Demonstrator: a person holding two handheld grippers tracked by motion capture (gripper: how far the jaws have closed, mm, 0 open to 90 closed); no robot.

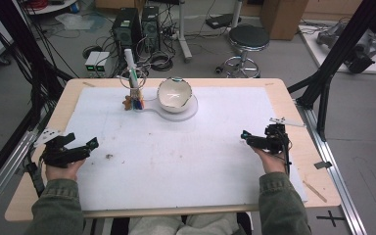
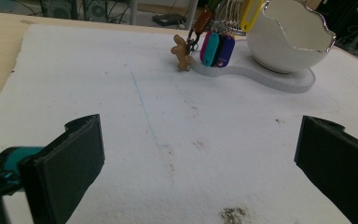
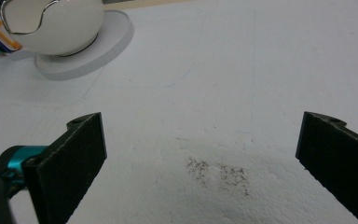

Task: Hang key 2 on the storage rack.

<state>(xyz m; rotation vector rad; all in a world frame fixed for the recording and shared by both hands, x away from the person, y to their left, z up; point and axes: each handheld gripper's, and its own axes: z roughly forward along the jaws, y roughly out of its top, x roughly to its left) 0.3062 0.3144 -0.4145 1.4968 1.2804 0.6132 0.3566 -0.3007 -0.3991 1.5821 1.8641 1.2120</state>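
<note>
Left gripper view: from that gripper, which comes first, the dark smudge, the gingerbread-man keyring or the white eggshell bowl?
1. Dark smudge, on the white mat just ahead of the jaws.
2. Gingerbread-man keyring, far side, left of the coloured key tags.
3. White eggshell bowl, far right, slightly farther.

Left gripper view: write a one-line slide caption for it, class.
Open left tongs face colourful key tags and a gingerbread charm beside a white eggshell-shaped bowl on a white foam sheet.
</note>
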